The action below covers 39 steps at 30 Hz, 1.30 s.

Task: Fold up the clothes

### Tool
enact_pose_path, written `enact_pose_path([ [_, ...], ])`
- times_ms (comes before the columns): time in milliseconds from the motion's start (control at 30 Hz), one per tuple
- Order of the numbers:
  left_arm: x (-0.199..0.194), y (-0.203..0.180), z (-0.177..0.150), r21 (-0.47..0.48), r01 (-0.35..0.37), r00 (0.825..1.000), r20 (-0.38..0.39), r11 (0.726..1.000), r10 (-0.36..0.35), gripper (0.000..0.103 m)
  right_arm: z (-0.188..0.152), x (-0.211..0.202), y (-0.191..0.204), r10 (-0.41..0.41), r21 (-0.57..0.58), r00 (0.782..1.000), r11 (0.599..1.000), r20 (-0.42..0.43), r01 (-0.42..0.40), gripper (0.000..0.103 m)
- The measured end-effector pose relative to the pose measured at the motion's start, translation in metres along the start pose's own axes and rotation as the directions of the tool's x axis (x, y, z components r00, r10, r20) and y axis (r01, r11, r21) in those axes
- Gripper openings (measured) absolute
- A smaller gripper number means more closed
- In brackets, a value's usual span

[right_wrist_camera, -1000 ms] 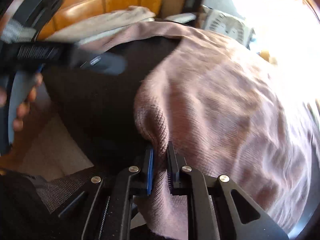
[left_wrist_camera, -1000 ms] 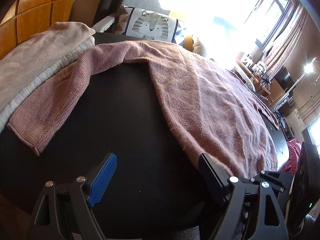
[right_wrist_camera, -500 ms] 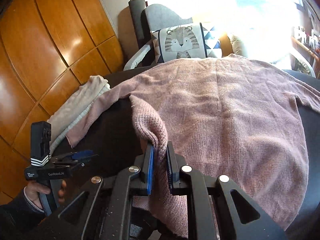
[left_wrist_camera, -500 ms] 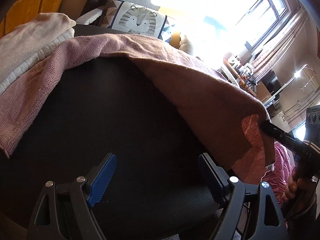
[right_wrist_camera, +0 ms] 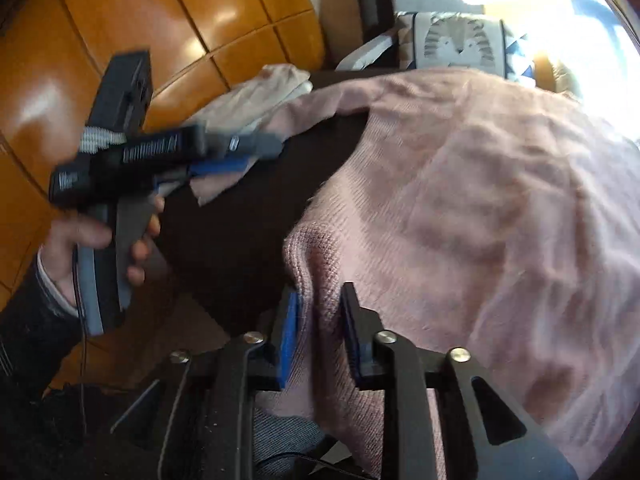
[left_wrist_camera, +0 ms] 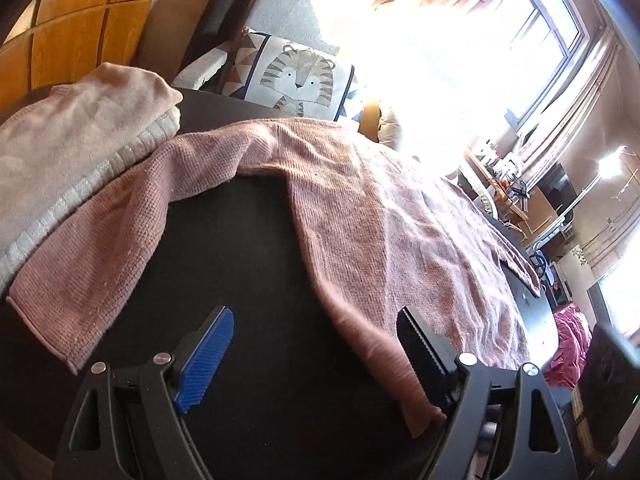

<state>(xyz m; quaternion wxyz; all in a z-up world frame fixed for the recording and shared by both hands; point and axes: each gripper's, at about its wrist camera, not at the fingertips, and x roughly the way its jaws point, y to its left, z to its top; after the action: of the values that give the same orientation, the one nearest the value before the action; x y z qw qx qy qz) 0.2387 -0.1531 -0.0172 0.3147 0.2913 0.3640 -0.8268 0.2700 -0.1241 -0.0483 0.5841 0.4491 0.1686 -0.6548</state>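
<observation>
A pink knit sweater [left_wrist_camera: 392,240] lies spread over the black table [left_wrist_camera: 240,264], one sleeve [left_wrist_camera: 100,264] trailing left toward a stack of folded clothes. My left gripper [left_wrist_camera: 316,356] hangs open over bare table, its right finger beside the sweater's near hem corner, nothing between the pads. In the right wrist view the sweater [right_wrist_camera: 500,208] fills the right half. My right gripper [right_wrist_camera: 320,304] has its jaws opening, with a fold of the hem corner loose between them. A hand holds the left gripper [right_wrist_camera: 244,156], blurred, near the sleeve's cuff.
Folded beige and white clothes [left_wrist_camera: 68,152] are stacked at the table's left edge. A grey chair with a tiger cushion [left_wrist_camera: 296,76] stands behind the table. Orange wood wall panels [right_wrist_camera: 120,40] run along the left. Bright windows [left_wrist_camera: 540,20] glare at the back.
The right jaws, shut on the hem corner before, have parted. The sweater's raised edge has come back down flat on the table. The left gripper has shifted up near the sleeve.
</observation>
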Motion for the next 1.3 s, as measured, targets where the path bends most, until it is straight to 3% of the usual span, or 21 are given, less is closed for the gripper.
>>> enact_pose_path([
  [33,0.002,-0.003,0.002,0.009,0.001,1.0,0.0,1.0,-0.001,0.085,-0.007,0.005,0.005,0.006,-0.019,1.0,1.0,-0.018,-0.006,0.067],
  [167,0.024,-0.033,0.005,0.08,0.02,0.999,-0.031,0.997,-0.017,0.085,-0.022,-0.008,0.005,0.035,-0.046,0.999,0.998,0.021,-0.034,0.068],
  [267,0.055,-0.063,0.005,0.147,0.022,0.997,-0.073,0.989,-0.012,0.085,-0.023,-0.046,-0.028,-0.059,0.017,0.99,0.998,0.128,0.058,0.068],
  [333,0.077,-0.078,0.002,0.173,0.02,0.994,-0.113,0.985,0.0,0.085,-0.026,-0.074,-0.065,-0.188,0.114,0.964,0.979,0.188,0.169,0.068],
  [400,0.094,-0.084,-0.004,0.191,0.002,0.989,-0.143,0.982,0.026,0.085,-0.03,-0.097,-0.103,-0.338,0.197,0.917,0.934,0.211,0.298,0.069],
  [500,0.111,-0.092,-0.015,0.248,-0.041,0.985,-0.153,0.968,0.081,0.085,-0.038,-0.108,-0.155,-0.457,0.236,0.87,0.88,0.188,0.411,0.071],
  [633,0.109,-0.099,-0.032,0.392,-0.085,0.984,-0.11,0.916,0.139,0.085,-0.069,-0.102,-0.207,-0.474,0.254,0.876,0.861,0.087,0.441,0.072],
  [733,0.098,-0.089,-0.046,0.458,-0.09,0.988,-0.068,0.884,0.136,0.087,-0.09,-0.107,-0.205,-0.467,0.168,0.872,0.88,0.148,0.443,0.079],
  [933,0.076,-0.067,-0.055,0.476,-0.102,0.986,-0.065,0.874,0.15,0.088,-0.094,-0.107,-0.206,-0.456,0.166,0.875,0.887,0.162,0.431,0.082],
  [1067,0.077,-0.07,-0.043,0.466,-0.066,0.979,-0.139,0.883,0.146,0.087,-0.065,-0.121,-0.218,-0.409,0.195,0.905,0.903,0.115,0.383,0.083],
  [1200,0.085,-0.095,-0.016,0.429,-0.003,0.988,-0.141,0.903,0.07,0.085,-0.025,-0.136,-0.224,-0.451,0.246,0.869,0.883,0.204,0.4,0.083],
  [1300,0.102,-0.125,0.008,0.392,0.054,0.993,-0.116,0.918,-0.009,0.085,0.006,-0.125,-0.234,-0.476,0.277,0.856,0.866,0.2,0.417,0.083],
])
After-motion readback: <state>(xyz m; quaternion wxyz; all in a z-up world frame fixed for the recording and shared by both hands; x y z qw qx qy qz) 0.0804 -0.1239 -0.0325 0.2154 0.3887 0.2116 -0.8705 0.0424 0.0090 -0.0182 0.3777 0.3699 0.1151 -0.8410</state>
